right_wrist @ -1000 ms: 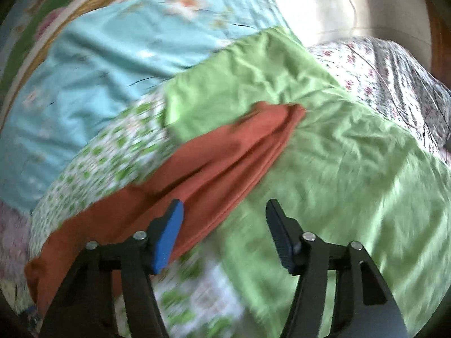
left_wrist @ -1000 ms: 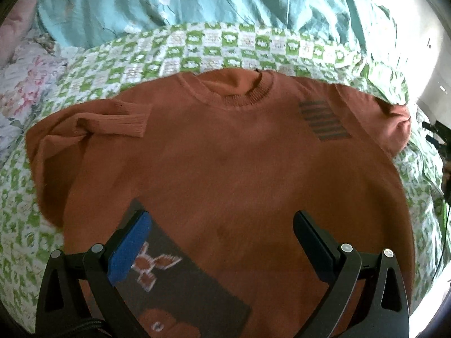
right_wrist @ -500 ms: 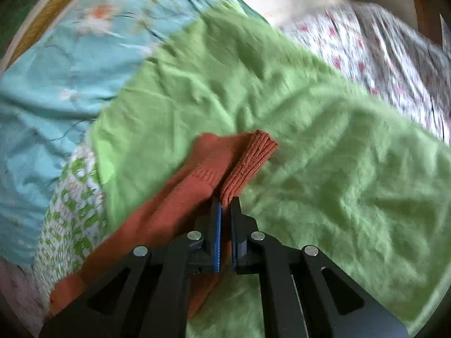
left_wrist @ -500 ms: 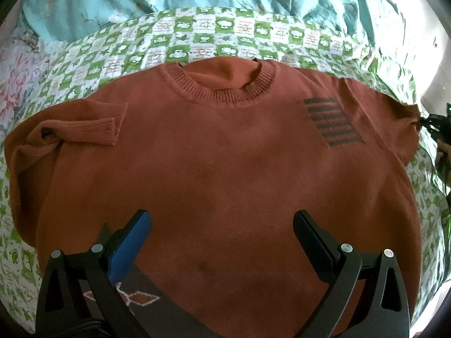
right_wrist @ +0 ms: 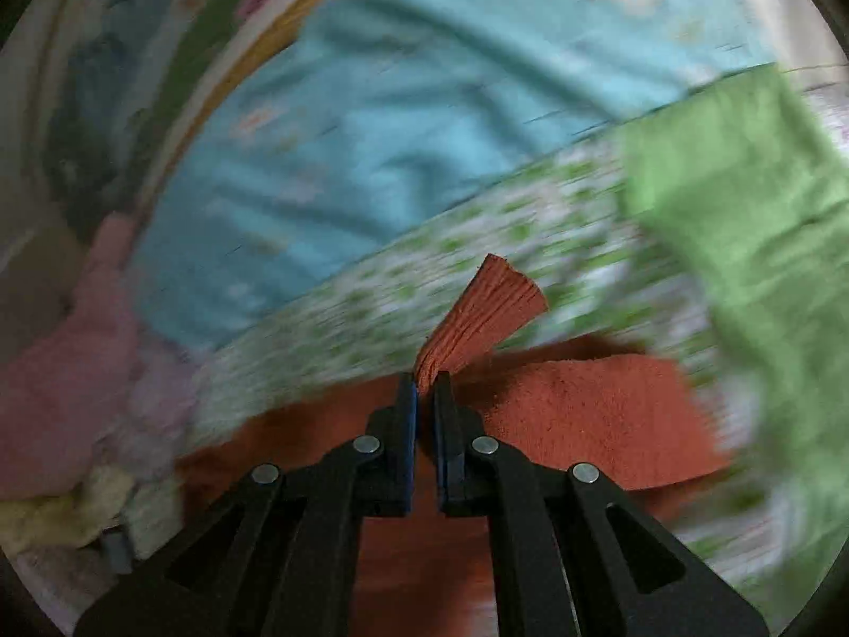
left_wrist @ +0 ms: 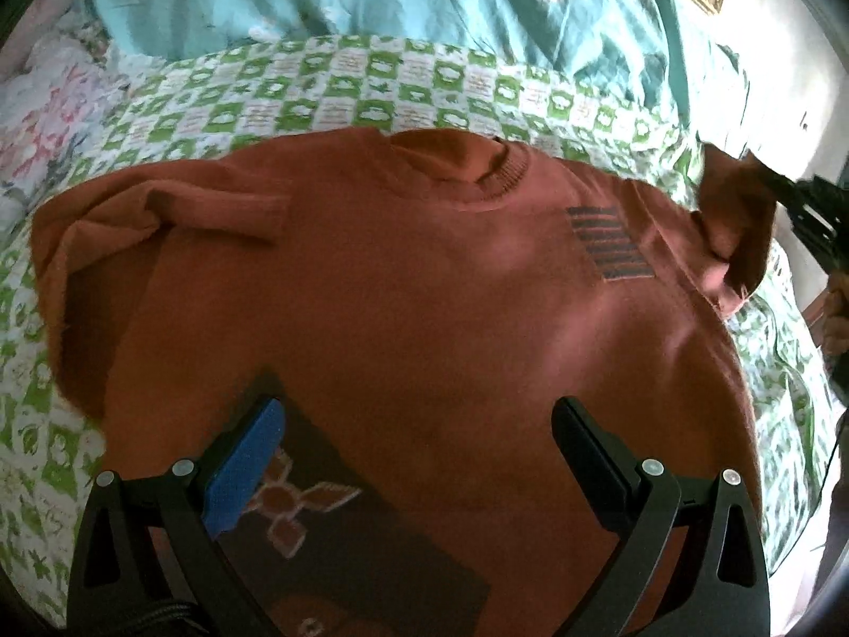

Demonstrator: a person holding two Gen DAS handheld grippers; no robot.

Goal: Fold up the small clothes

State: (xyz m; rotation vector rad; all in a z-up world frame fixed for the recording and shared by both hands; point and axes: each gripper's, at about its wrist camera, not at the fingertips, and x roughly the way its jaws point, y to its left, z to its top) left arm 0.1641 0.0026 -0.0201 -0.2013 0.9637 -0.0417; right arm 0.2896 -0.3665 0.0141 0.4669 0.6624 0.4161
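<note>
- Right gripper [right_wrist: 426, 387]: fingers pinched on the sweater's ribbed cuff [right_wrist: 485, 313], which sticks up just beyond the tips.
- Left gripper [left_wrist: 419, 451]: fingers wide, holding nothing.
- Sweater [left_wrist: 403, 297] lies spread on the bed [left_wrist: 329, 101], ahead of and beneath the left fingers.
</note>
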